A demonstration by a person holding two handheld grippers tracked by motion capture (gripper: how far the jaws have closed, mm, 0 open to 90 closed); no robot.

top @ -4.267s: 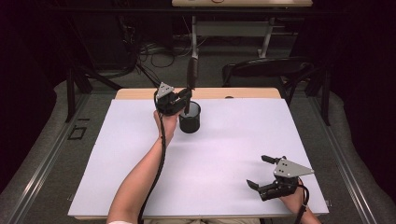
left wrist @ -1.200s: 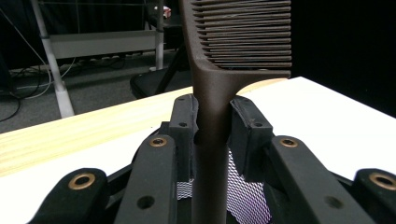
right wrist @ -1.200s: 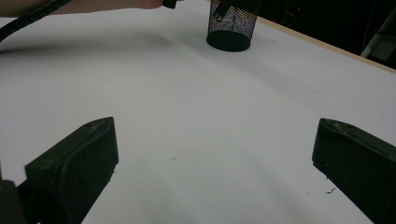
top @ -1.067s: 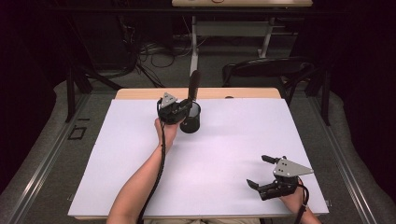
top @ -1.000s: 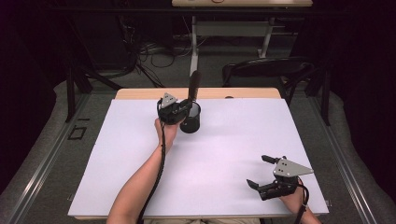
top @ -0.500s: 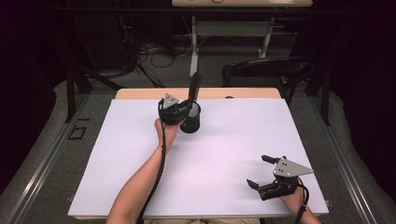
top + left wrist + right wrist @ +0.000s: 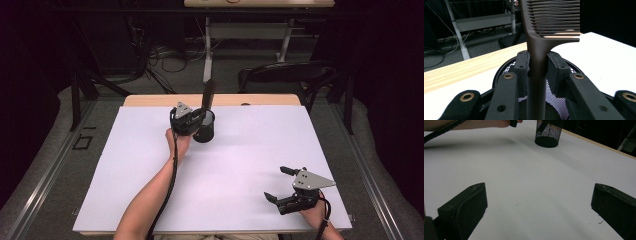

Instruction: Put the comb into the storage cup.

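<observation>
A dark comb (image 7: 209, 95) stands upright with its handle going down into a black mesh cup (image 7: 206, 132) at the back middle of the white table (image 7: 240, 165). My left gripper (image 7: 199, 116) is shut on the comb's handle just above the cup's rim. In the left gripper view both pads (image 7: 522, 65) press the handle of the comb (image 7: 537, 45), whose teeth point right, and the mesh cup (image 7: 559, 105) lies below. My right gripper (image 7: 276, 183) rests near the front right corner, open and with nothing between its jaws. In the right gripper view the cup (image 7: 548, 132) stands far off.
A strip of bare wood (image 7: 150, 100) runs along the table's far edge. Behind it stand a black chair (image 7: 285, 75) and a desk frame with cables (image 7: 210, 45). The person's left forearm (image 7: 155, 190) crosses the sheet from the front edge.
Since the earliest frame my left gripper has sunk, bringing the comb lower into the cup. Over the last second nothing has visibly moved.
</observation>
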